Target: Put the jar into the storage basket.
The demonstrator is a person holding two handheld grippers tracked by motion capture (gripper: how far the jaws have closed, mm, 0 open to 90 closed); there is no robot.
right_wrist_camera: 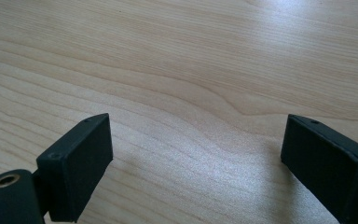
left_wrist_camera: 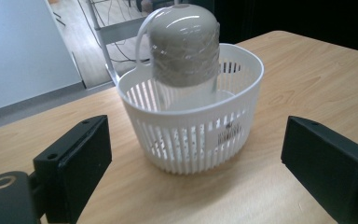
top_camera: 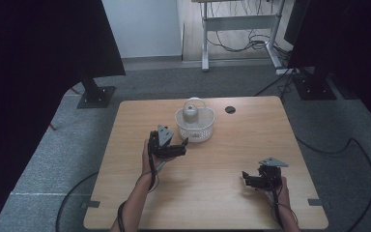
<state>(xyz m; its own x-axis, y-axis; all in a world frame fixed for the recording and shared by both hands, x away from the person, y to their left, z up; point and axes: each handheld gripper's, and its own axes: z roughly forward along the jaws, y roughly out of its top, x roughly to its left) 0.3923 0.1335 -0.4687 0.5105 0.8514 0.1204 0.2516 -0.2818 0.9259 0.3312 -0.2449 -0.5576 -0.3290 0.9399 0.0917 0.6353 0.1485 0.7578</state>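
Left gripper (left_wrist_camera: 196, 163) wide, facing basket (left_wrist_camera: 191, 135)

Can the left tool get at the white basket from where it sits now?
Probably yes. The left tool is open, its jaws spread wide, facing the white basket close ahead. Bare table lies between them, nothing blocking. The grey domed object stands inside the basket.

A light wooden table with rounded corners (top_camera: 212, 203) stands on grey carpet (top_camera: 58, 159), a small round black hole (top_camera: 230, 109) in its far side, beyond the tongs. Past it, a white wall panel (top_camera: 142, 26) meets the floor. To the far right, a white metal desk frame (top_camera: 239, 21) stands over tangled black cables (top_camera: 241, 43). Black curtains (top_camera: 24, 72) hang on either side, on black stand bases (top_camera: 96, 96).
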